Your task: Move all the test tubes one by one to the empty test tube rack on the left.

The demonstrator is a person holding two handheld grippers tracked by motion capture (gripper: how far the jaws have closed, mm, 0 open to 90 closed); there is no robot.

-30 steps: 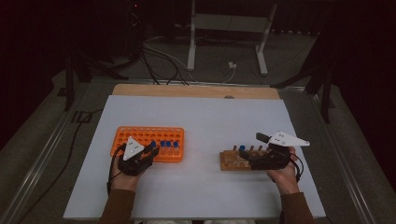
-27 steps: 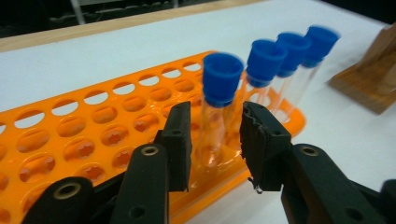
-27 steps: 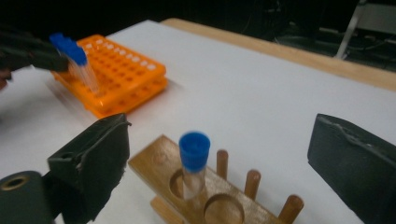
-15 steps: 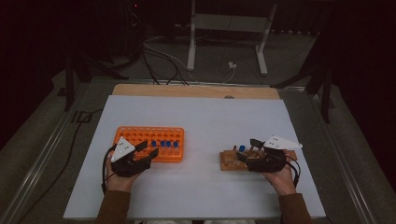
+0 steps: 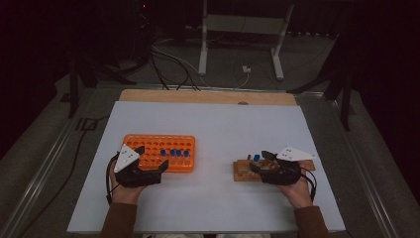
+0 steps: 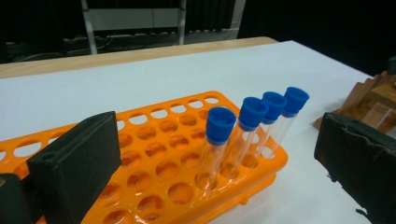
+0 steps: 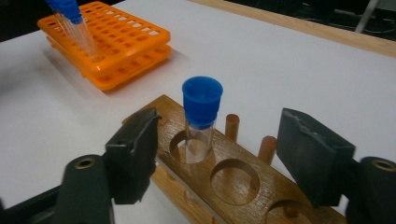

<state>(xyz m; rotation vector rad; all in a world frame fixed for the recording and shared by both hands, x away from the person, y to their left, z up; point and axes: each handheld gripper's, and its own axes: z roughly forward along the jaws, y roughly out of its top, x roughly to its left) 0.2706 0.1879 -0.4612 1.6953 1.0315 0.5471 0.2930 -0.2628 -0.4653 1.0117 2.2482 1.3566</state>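
Observation:
An orange tube rack (image 5: 148,144) lies at the left of the white table and holds several clear tubes with blue caps (image 5: 177,152). My left gripper (image 5: 151,157) stands open at its near edge, and its jaws frame the rack (image 6: 154,154) and the tubes (image 6: 243,126) without touching them. On the right lies a wooden rack (image 5: 242,172) with one blue-capped tube (image 5: 256,158) upright in it. My right gripper (image 5: 258,162) is open over that rack's near side. Its jaws stand wide on either side of the tube (image 7: 201,105) in the wooden rack (image 7: 233,172), clear of it.
A wooden board (image 5: 208,96) runs along the table's far edge. Cables (image 5: 173,69) and a metal stand (image 5: 237,44) are on the dark floor beyond. Bare white table top (image 5: 218,129) lies between and behind the two racks.
My left gripper has shifted a little left along the orange rack's near edge. My right gripper has dropped slightly and drawn back toward the person. Both racks have stayed put.

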